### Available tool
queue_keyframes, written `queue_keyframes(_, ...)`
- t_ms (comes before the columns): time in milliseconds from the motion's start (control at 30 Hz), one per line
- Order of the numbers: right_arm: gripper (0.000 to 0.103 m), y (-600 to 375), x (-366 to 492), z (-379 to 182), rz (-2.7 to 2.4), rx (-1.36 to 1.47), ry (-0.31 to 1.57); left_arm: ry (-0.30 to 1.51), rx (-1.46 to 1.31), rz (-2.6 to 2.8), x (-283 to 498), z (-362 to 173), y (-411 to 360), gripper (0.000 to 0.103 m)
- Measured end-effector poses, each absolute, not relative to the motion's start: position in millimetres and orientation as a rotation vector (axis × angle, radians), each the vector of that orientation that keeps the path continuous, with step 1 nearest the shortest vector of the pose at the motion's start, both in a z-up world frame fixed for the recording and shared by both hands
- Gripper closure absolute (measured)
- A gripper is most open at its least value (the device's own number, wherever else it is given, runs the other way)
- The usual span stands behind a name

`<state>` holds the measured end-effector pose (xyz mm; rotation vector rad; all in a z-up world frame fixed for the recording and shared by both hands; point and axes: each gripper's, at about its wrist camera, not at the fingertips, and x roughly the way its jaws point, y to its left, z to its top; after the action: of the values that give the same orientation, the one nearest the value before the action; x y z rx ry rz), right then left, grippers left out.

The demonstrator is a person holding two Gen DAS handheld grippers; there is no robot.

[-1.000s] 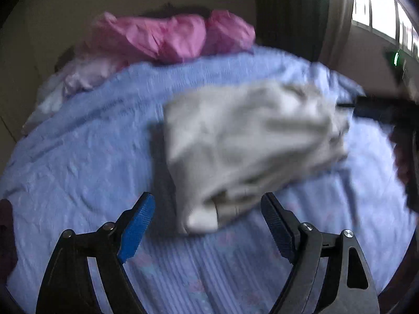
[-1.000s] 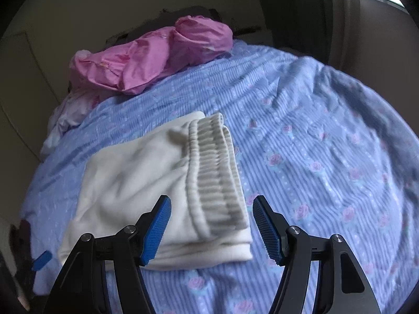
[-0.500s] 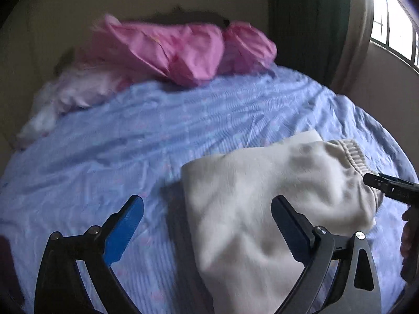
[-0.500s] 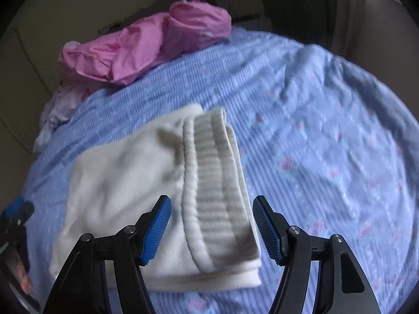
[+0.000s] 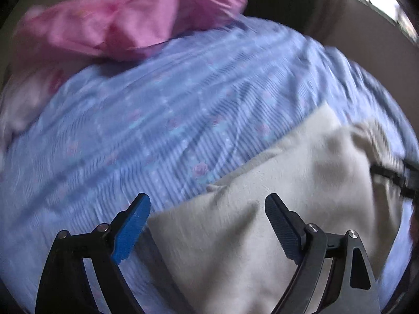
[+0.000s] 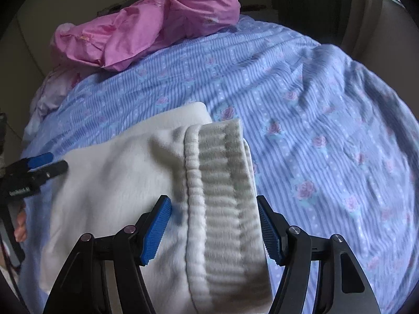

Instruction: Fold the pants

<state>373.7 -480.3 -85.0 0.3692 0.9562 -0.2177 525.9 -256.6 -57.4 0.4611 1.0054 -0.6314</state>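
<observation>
your left gripper [image 5: 207, 225] and right gripper [image 6: 213, 229] both gape wide, holding nothing — each hovers over the folded cream pants [image 6: 125, 180] on the blue bedspread [image 6: 301, 91].

A bed is covered by a blue striped sheet [image 6: 301, 83] printed with small roses. Folded cream pants [image 6: 146, 183] are laid flat on it, and a crumpled pink cloth [image 6: 146, 26] is heaped at its far end.
</observation>
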Motion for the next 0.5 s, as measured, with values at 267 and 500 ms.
queue_keyframes(267, 0.037, -475.3, 380.5, -86.7, -0.220, 0.372, 0.949, 1.096, 0.572, -0.800, 534.9, -80.2, -266.8, 0.036)
queue_keyframes(500, 0.037, -476.8, 380.8, -86.4, -0.212, 0.366, 0.937, 1.048, 0.507, -0.767, 520.8, -68.8, -255.4, 0.084)
